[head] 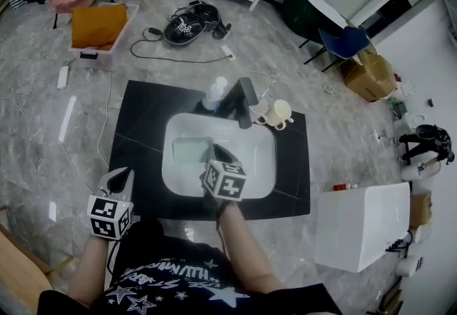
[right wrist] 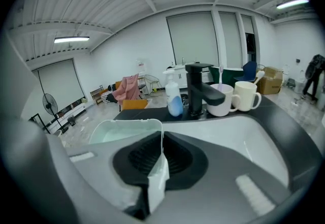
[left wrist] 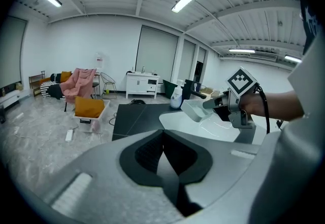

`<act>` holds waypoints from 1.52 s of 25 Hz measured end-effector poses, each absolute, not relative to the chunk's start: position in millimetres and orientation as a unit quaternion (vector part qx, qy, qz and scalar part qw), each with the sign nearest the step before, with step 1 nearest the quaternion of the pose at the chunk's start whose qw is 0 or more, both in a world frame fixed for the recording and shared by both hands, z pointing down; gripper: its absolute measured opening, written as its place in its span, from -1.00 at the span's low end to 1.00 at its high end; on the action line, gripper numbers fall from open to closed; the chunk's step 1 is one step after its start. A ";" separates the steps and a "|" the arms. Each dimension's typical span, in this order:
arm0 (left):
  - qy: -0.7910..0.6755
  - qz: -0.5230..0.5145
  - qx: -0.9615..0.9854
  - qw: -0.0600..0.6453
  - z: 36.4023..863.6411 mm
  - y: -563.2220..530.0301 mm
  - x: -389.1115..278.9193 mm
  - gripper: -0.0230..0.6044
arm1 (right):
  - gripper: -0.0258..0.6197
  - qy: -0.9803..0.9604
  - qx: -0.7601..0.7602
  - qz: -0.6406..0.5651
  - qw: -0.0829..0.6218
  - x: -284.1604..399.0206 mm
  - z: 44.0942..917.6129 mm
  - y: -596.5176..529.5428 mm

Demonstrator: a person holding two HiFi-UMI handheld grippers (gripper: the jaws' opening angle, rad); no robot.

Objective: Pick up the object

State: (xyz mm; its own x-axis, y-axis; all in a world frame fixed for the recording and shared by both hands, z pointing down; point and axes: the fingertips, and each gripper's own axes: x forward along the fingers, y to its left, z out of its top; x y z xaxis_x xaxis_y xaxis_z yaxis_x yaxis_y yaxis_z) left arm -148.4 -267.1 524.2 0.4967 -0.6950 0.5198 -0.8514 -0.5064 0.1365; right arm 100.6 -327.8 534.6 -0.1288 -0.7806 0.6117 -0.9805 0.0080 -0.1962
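A pale green, open-topped plastic tub (head: 188, 151) hangs over the left half of the white sink (head: 265, 163). My right gripper (head: 215, 154) is shut on the tub's near wall. In the right gripper view the thin wall (right wrist: 161, 141) runs between the pads, and the rest of the tub (right wrist: 119, 134) stretches away to the left. The left gripper view shows the tub (left wrist: 195, 110) raised above the basin, with the right gripper (left wrist: 219, 104) on it. My left gripper (head: 119, 177) hovers by the counter's front left corner, shut, with nothing between its pads (left wrist: 147, 154).
A black faucet (head: 245, 102) stands behind the sink, with a soap bottle (head: 215, 93) to its left and two mugs (head: 277, 113) to its right. A white box (head: 360, 224) sits right of the black counter (head: 143, 128). Cables and a bin (head: 98, 29) lie on the floor beyond.
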 end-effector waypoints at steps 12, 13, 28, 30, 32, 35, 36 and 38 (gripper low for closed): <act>-0.455 0.202 0.852 0.161 507.4 -186.5 -63.8 -0.90 | -0.88 -0.688 0.651 0.287 0.145 194.5 520.9 -232.3; -0.456 0.202 0.852 0.160 507.1 -179.4 -58.7 -0.90 | -0.88 -0.688 0.652 0.285 0.142 200.7 520.4 -224.3; -0.486 0.210 0.831 0.169 512.4 -70.1 -30.5 -0.90 | -0.88 -0.681 0.654 0.298 0.141 264.9 541.8 -100.2; -0.487 0.210 0.830 0.169 513.6 -62.9 -32.0 -0.90 | -0.88 -0.682 0.653 0.298 0.141 264.2 543.2 -93.2; -0.488 0.209 0.830 0.172 514.2 -57.4 -33.4 -0.90 | -0.88 -0.683 0.652 0.296 0.144 261.4 543.0 -87.6; -0.485 0.206 0.831 0.177 514.6 -48.4 -34.6 -0.90 | -0.88 -0.685 0.651 0.293 0.149 254.9 542.0 -78.7; -0.482 0.204 0.833 0.179 514.6 -44.7 -34.8 -0.90 | -0.88 -0.684 0.651 0.292 0.150 252.2 541.9 -75.3; -0.476 0.202 0.837 0.181 515.1 -35.6 -36.7 -0.90 | -0.88 -0.682 0.653 0.292 0.152 245.0 541.6 -67.2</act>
State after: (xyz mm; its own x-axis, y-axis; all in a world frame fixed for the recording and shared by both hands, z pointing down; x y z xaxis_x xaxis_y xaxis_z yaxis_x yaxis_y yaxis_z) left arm -36.7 -35.6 515.1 0.4660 -0.7226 0.5106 -0.8692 -0.4818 0.1115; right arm 245.0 -67.2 541.6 -0.1016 -0.8017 0.5890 -0.9796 -0.0228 -0.1999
